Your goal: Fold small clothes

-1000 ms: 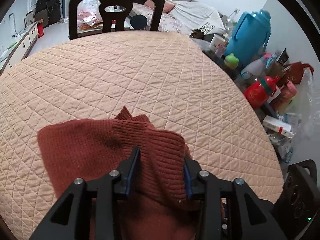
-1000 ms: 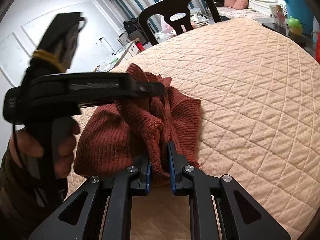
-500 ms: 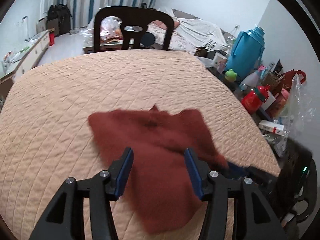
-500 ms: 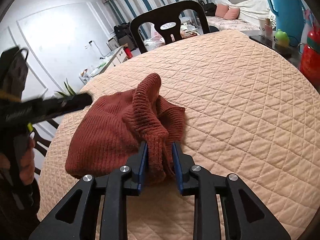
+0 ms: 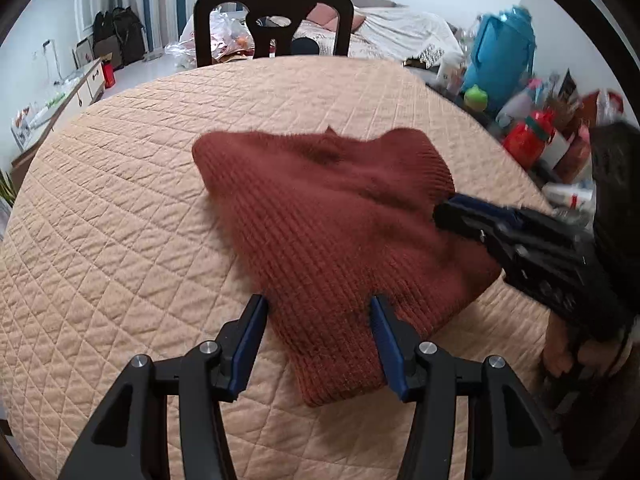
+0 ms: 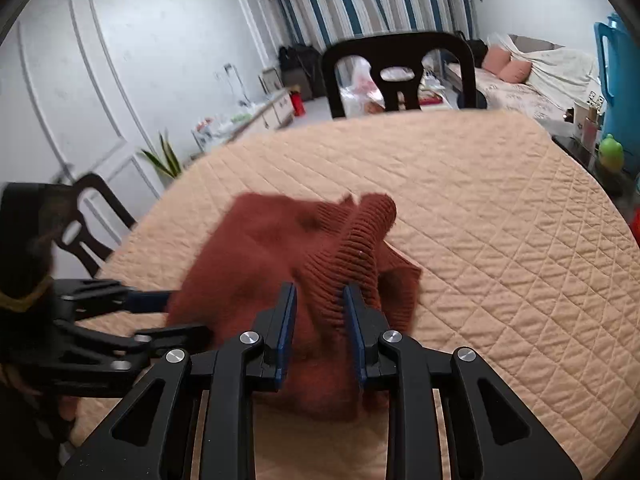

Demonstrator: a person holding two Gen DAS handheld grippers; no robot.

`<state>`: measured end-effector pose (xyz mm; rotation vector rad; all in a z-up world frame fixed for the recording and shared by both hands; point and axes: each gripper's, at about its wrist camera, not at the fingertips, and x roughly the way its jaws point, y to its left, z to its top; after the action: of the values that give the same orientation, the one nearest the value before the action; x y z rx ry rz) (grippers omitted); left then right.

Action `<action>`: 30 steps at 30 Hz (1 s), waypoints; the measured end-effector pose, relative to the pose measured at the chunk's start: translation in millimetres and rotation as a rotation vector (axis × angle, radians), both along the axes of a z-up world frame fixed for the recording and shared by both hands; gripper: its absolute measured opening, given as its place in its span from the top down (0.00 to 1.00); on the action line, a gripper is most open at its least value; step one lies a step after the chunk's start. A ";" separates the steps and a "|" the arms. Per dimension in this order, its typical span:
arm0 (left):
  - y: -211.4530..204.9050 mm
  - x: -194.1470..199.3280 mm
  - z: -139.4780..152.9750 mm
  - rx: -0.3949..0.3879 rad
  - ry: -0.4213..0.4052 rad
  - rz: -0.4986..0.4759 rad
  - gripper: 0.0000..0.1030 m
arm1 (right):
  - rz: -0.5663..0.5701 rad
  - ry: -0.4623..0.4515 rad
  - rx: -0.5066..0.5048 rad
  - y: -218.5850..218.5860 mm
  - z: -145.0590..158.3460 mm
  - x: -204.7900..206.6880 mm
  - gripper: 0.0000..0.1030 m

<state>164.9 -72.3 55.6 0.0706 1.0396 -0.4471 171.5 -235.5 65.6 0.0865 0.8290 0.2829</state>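
A rust-red ribbed knit garment lies bunched on the peach quilted table. My left gripper is open, its jaws wide apart over the garment's near edge, holding nothing. My right gripper has its jaws partly apart with a raised ribbed fold of the garment between them, loosely. In the left wrist view the right gripper reaches in from the right and touches the garment's right side. In the right wrist view the left gripper comes in from the left.
A black chair stands at the table's far edge. A blue jug, a red bottle and other clutter crowd the right side. A second dark chair stands at the left. A bed is behind.
My left gripper let go of the garment, opened wide and pulled back. My right gripper's jaws opened from a tight pinch to partly apart. The garment dropped and spread flatter on the table.
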 end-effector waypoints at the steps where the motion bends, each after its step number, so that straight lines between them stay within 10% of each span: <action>1: 0.3 -0.3 -4.7 0.001 0.010 0.002 0.46 | -0.017 0.016 -0.034 -0.1 -5.1 3.5 0.76; 13: 26.4 0.3 -25.2 -0.084 0.081 0.053 0.32 | -0.021 0.031 -0.008 -4.0 -6.1 1.0 0.76; 22: 41.9 -2.6 37.1 -0.155 -0.097 0.078 0.32 | 0.019 -0.109 0.012 1.2 27.6 -11.5 0.76; 30: 21.4 30.7 18.7 -0.131 -0.073 0.097 0.36 | 0.046 -0.046 -0.011 11.6 9.9 13.2 0.76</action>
<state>195.6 -50.9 74.3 -0.0796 0.9355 -0.4205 184.7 -223.9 75.5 0.0505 0.7878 0.3223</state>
